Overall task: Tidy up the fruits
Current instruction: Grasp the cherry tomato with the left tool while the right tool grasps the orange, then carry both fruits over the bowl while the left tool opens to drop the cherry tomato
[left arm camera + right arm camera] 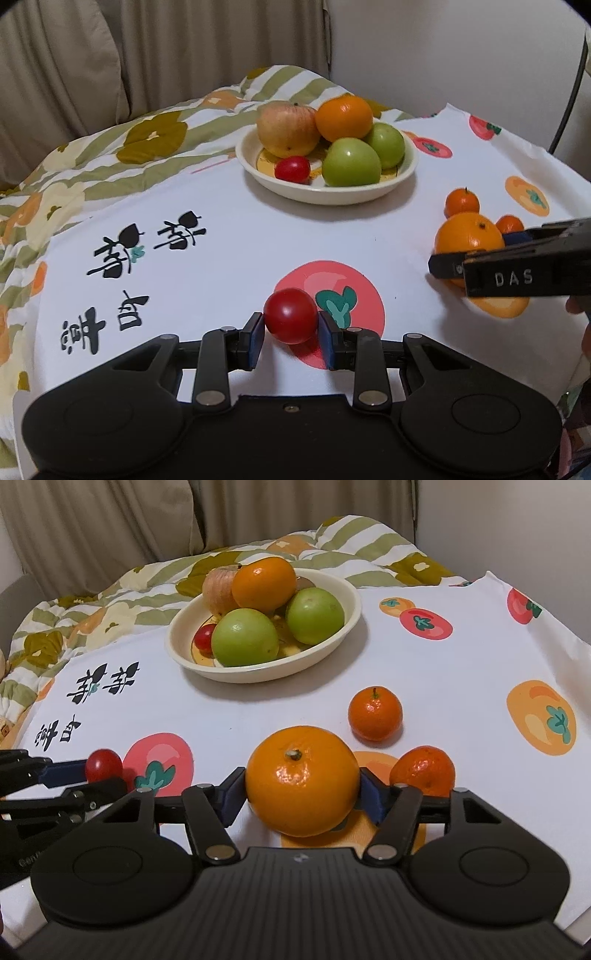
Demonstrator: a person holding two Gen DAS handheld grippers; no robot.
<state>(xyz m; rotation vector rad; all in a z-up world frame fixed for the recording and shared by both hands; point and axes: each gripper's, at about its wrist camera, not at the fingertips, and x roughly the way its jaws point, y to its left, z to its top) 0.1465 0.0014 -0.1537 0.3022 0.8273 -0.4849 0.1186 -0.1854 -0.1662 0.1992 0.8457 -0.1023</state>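
Observation:
A small red tomato [290,320] sits between the blue pads of my left gripper [290,326], which is shut on it just above the white printed cloth [221,266]. My right gripper [301,792] is shut on a large orange [301,775], with a pad pressed to each side. From the right wrist view the left gripper [83,779] and the tomato [103,765] appear at the left. The cream bowl [258,674] behind holds an apple [288,127], an orange [345,117], two green fruits [245,637] and a small tomato [292,169].
Two small mandarins [375,713] [423,771] lie on the cloth right of the large orange, the nearer one against my right finger. A floral quilt [110,147] lies bunched behind and left of the cloth, with a curtain [147,48] beyond. The cloth's edge [576,849] falls away at the right.

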